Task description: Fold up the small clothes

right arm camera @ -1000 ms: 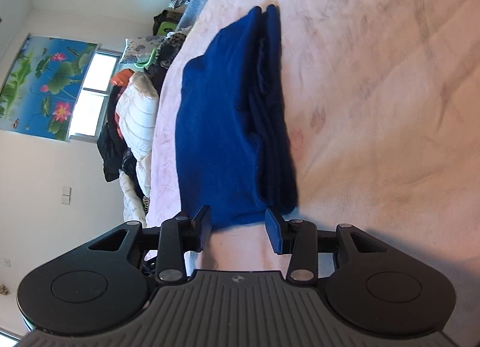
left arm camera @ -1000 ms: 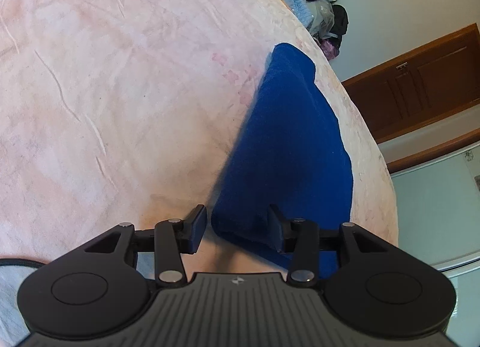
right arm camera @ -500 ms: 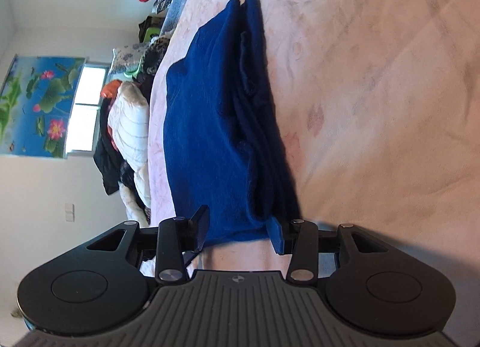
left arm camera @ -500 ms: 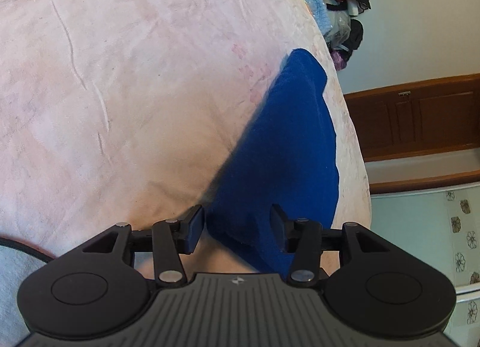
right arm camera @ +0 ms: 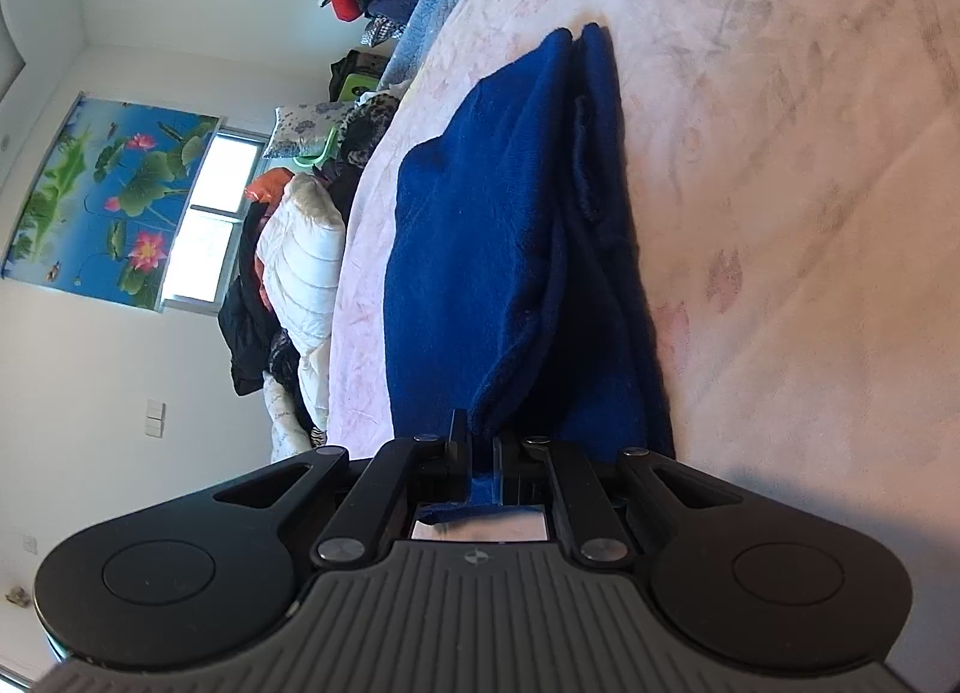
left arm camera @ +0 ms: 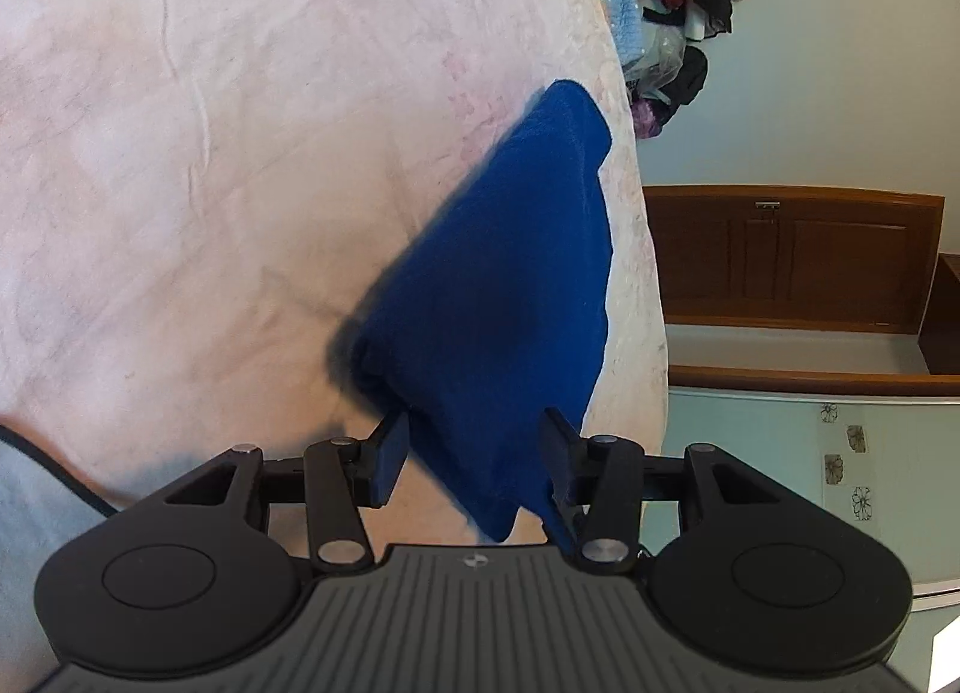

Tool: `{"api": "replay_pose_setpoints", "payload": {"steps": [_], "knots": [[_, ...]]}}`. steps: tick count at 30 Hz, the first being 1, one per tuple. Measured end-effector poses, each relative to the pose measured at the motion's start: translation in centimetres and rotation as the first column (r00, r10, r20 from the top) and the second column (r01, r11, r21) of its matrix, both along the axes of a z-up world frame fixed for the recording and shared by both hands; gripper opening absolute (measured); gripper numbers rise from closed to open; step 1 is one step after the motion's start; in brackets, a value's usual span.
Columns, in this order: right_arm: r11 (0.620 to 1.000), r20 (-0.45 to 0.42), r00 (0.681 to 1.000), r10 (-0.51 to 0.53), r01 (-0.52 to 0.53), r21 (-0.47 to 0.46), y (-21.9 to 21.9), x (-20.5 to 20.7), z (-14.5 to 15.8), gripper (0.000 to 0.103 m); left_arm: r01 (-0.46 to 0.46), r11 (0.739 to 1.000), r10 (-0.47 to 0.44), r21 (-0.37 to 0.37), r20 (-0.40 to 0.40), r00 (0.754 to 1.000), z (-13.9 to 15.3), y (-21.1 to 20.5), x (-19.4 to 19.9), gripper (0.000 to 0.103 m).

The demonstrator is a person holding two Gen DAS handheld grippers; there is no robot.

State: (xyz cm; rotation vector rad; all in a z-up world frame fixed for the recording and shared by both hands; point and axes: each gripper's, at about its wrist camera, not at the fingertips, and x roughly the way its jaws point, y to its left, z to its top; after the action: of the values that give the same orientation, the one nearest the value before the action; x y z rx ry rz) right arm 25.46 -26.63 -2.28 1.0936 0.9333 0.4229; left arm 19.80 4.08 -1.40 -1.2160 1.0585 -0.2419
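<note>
Folded royal-blue knit garment (right arm camera: 510, 225) lies on the pale pink floral bedspread (right arm camera: 810, 213), near its edge, long axis running straight away from both tools. My right gripper (right arm camera: 480, 453) has just clamped down on the near hem. Left gripper (left arm camera: 474, 453) straddles the near corner, jaws parted, pads not pressing. Both pitched slightly down, equally close.

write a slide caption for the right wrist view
Right tongs shut on the near edge of a folded blue garment lying on a pink bedspread.
</note>
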Motion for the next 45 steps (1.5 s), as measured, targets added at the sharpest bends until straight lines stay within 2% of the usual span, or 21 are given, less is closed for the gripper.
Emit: {"api": "replay_pose_setpoints", "payload": {"steps": [7, 10, 12, 14, 15, 16, 19, 22, 26, 29, 31, 33, 34, 35, 37, 39, 40, 41, 43, 44, 45], "knots": [[0.998, -0.007, 1.0, -0.022, 0.022, 0.06, -0.8, -0.5, -0.2, 0.012, -0.039, 0.997, 0.043, 0.064, -0.052, 0.998, -1.7, -0.6, 1.3, 0.047], [0.999, -0.032, 0.999, -0.006, 0.008, 0.037, -0.7, -0.3, -0.6, 0.015, -0.066, 0.995, 0.071, 0.077, -0.053, 0.996, -1.6, -0.5, 1.6, 0.044], [0.999, -0.05, 0.999, -0.009, 0.01, 0.034, -0.7, -0.3, -1.0, 0.022, -0.079, 0.994, 0.084, 0.08, -0.056, 0.995, -1.9, -0.4, 1.8, 0.014], [0.999, -0.052, 0.998, -0.02, 0.022, 0.037, -0.7, -0.3, -1.3, 0.032, -0.099, 0.992, 0.105, 0.076, -0.07, 0.992, -2.3, -0.3, 1.8, 0.009], [0.999, -0.053, 0.998, -0.025, 0.027, 0.039, -0.7, -0.3, -1.5, 0.031, -0.099, 0.992, 0.105, 0.079, -0.069, 0.992, -2.4, -0.3, 1.8, 0.009], [0.999, -0.059, 0.998, -0.029, 0.031, 0.032, -0.5, -0.2, -1.8, 0.013, -0.099, 0.991, 0.105, 0.091, -0.067, 0.992, -2.3, -0.3, 1.7, 0.008], [0.999, -0.03, 0.999, -0.027, 0.025, -0.043, 0.1, -0.7, -1.2, 0.011, -0.116, 0.987, 0.121, 0.108, -0.037, 0.992, -1.1, 0.2, 0.9, 0.006], [0.999, 0.03, 0.999, -0.013, 0.015, -0.049, 0.0, -2.0, 0.3, 0.01, -0.109, 0.985, 0.112, 0.136, -0.012, 0.994, -0.7, 0.9, 0.9, 0.005], [0.999, -0.073, 0.997, -0.029, 0.026, -0.041, -0.5, -1.7, -3.5, 0.005, -0.088, 0.984, 0.098, 0.158, -0.056, 0.994, -2.2, 0.3, 1.2, 0.005], [0.998, -0.033, 0.999, -0.034, 0.033, -0.048, -0.2, -1.8, -2.4, 0.01, -0.061, 0.986, 0.069, 0.154, -0.053, 0.996, -2.2, 0.4, 1.2, 0.006], [0.999, -0.043, 0.999, -0.009, 0.007, -0.051, -0.2, -1.7, -1.7, 0.023, -0.023, 0.986, 0.031, 0.165, -0.047, 0.998, -1.4, 0.7, 0.9, 0.007], [0.997, -0.023, 1.0, 0.0, -0.002, -0.078, -0.9, -1.9, -0.5, 0.038, 0.03, 0.971, -0.029, 0.239, -0.005, 1.0, 0.5, 0.8, 0.0, 0.007], [0.996, 0.012, 1.0, -0.01, 0.011, -0.089, -1.6, -2.1, 0.3, 0.042, 0.046, 0.947, -0.063, 0.318, 0.043, 0.997, 1.9, 0.6, -0.4, 0.008], [0.993, 0.045, 0.999, -0.028, 0.032, -0.111, -2.2, -2.1, 1.2, 0.041, 0.047, 0.905, -0.098, 0.424, 0.098, 0.99, 3.5, 0.0, -0.7, 0.008], [0.976, 0.13, 0.989, -0.073, 0.097, -0.195, -3.4, -1.4, 3.3, 0.042, 0.004, 0.8, -0.162, 0.6, 0.21, 0.964, 6.2, -1.7, -0.9, 0.018], [0.974, 0.178, 0.981, -0.079, 0.114, -0.197, -3.7, 0.8, 4.6, 0.041, -0.046, 0.698, -0.27, 0.715, 0.322, 0.907, 7.6, -4.9, -0.2, 0.045], [0.976, 0.193, 0.979, -0.069, 0.106, -0.191, -3.3, 2.6, 5.1, 0.042, -0.07, 0.645, -0.322, 0.761, 0.353, 0.879, 7.6, -6.7, 0.4, 0.07], [0.976, 0.206, 0.977, -0.051, 0.093, -0.199, -2.6, 4.5, 5.6, 0.043, -0.092, 0.575, -0.384, 0.813, 0.368, 0.847, 7.2, -8.8, 1.3, 0.078], [0.965, 0.215, 0.977, -0.009, 0.065, -0.256, -0.8, 8.2, 6.0, 0.047, -0.129, 0.404, -0.483, 0.906, 0.331, 0.811, 5.7, -12.6, 2.7, 0.076], [0.95, 0.213, 0.977, 0.015, 0.053, -0.307, 0.2, 10.0, 6.1, 0.048, -0.13, 0.346, -0.517, 0.929, 0.304, 0.8, 4.8, -14.1, 3.4, 0.075], [0.934, 0.205, 0.978, 0.04, 0.036, -0.356, 1.2, 11.5, 6.1, 0.048, -0.117, 0.329, -0.553, 0.937, 0.292, 0.781, 4.1, -15.0, 4.0, 0.075]]}}
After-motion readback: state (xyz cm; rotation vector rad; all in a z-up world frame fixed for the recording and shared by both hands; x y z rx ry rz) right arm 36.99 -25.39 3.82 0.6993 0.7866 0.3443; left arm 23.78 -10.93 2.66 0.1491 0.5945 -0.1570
